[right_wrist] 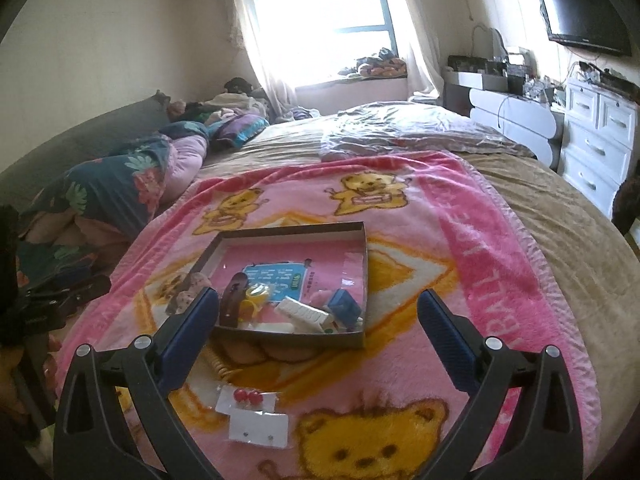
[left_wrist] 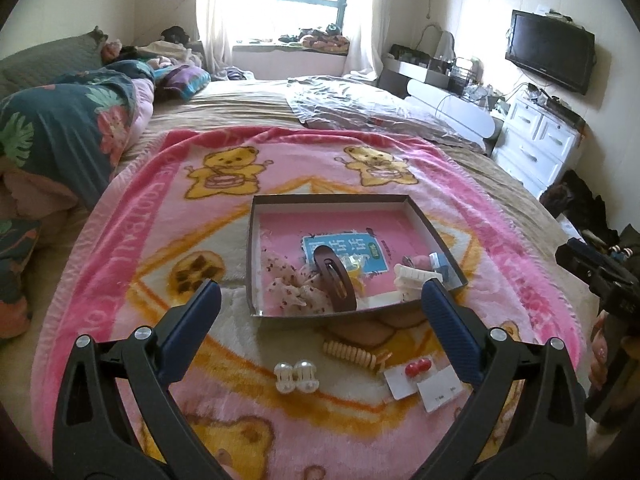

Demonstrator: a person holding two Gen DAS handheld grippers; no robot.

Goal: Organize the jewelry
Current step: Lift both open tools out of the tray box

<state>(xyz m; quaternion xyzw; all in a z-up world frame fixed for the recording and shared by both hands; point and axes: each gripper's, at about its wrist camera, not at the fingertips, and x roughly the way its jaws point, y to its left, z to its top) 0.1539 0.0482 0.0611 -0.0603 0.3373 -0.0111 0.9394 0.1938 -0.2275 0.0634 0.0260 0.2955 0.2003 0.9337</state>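
Note:
A shallow cardboard box (left_wrist: 256,256) (right_wrist: 366,264) lies on the pink bear blanket. It holds a brown hair clip (left_wrist: 334,280) (right_wrist: 233,300), a floral scrunchie (left_wrist: 286,288), a white claw clip (left_wrist: 412,276) (right_wrist: 304,312), a yellow item (right_wrist: 256,296) and a small blue box (right_wrist: 342,306). In front of it on the blanket lie a wooden bead bracelet (left_wrist: 354,354) (right_wrist: 218,364), two pearl clips (left_wrist: 296,376), a red earring card (left_wrist: 408,378) (right_wrist: 246,398) and a white stud card (left_wrist: 440,394) (right_wrist: 258,430). My left gripper (left_wrist: 320,304) and right gripper (right_wrist: 318,312) are both open and empty, above the blanket.
The pink blanket (left_wrist: 500,208) covers a bed. A floral duvet (left_wrist: 72,128) is piled at the left. A silver sheet (left_wrist: 360,108) lies beyond. White drawers (left_wrist: 536,140) and a TV (left_wrist: 550,52) stand on the right. The other gripper (left_wrist: 600,276) shows at the right edge.

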